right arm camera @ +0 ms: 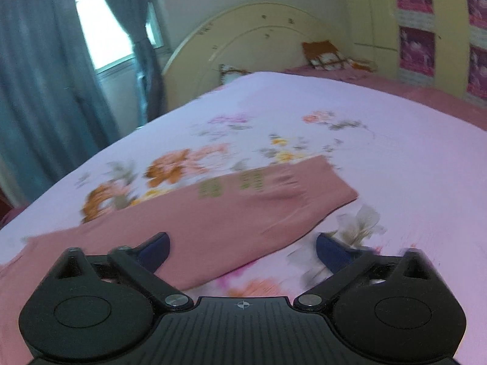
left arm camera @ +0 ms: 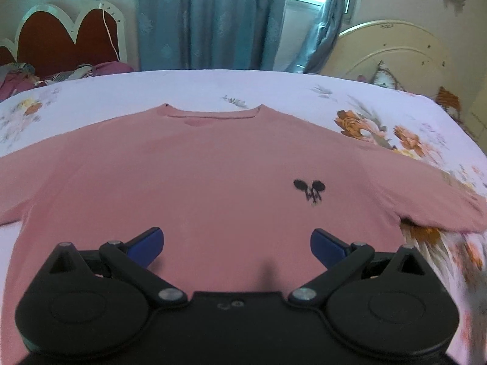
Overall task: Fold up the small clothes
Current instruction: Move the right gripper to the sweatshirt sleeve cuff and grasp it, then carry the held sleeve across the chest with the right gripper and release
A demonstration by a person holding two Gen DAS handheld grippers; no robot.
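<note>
A pink T-shirt (left arm camera: 197, 167) lies flat, front up, on the bed, its neck at the far side and a small black logo (left arm camera: 309, 190) on its chest. My left gripper (left arm camera: 237, 243) hovers over the shirt's lower body, open, with nothing between its blue fingertips (left arm camera: 149, 241). In the right wrist view one pink sleeve (right arm camera: 274, 194) with a greenish print stretches out to the right over the sheet. My right gripper (right arm camera: 243, 245) hangs over the sleeve's near edge, open, and its pads press on nothing. The picture is blurred here.
The bed has a white floral sheet (left arm camera: 380, 112). A cream headboard (right arm camera: 243, 39) with pillows (right arm camera: 328, 56) stands at its far end. Blue curtains (left arm camera: 207, 18) and a window lie behind, a red headboard (left arm camera: 61, 39) with heaped clothes at the left, and a cupboard with pink pictures (right arm camera: 417, 21) at the right.
</note>
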